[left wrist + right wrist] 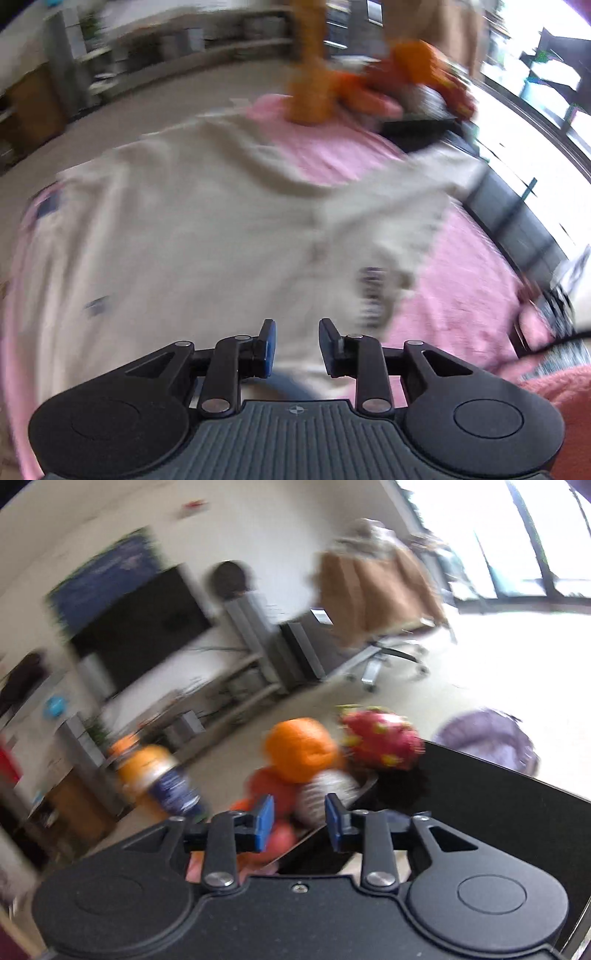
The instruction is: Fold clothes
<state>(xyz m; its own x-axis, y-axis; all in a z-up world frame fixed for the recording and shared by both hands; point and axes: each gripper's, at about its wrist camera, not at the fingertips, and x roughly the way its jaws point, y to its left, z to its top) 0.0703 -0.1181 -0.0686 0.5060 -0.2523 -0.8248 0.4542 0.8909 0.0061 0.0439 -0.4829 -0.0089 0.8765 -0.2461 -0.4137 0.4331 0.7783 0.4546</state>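
Note:
A cream garment (192, 236) lies spread over a pink cloth (454, 280) in the left wrist view, one sleeve (436, 173) stretching off to the right. My left gripper (297, 345) hovers above the garment's near edge, open, with nothing between its blue pads. My right gripper (300, 823) is open too and holds nothing; it points at a pile of fruit, and the garment does not show in its view. Both views are blurred by motion.
An orange bottle (157, 775), an orange fruit (301, 749), a red dragon fruit (380, 740) and a black board (491, 812) sit at the far end. A salmon fleece (565, 398) lies at right. Shelves, a screen (144, 635) and an office chair (376, 602) stand beyond.

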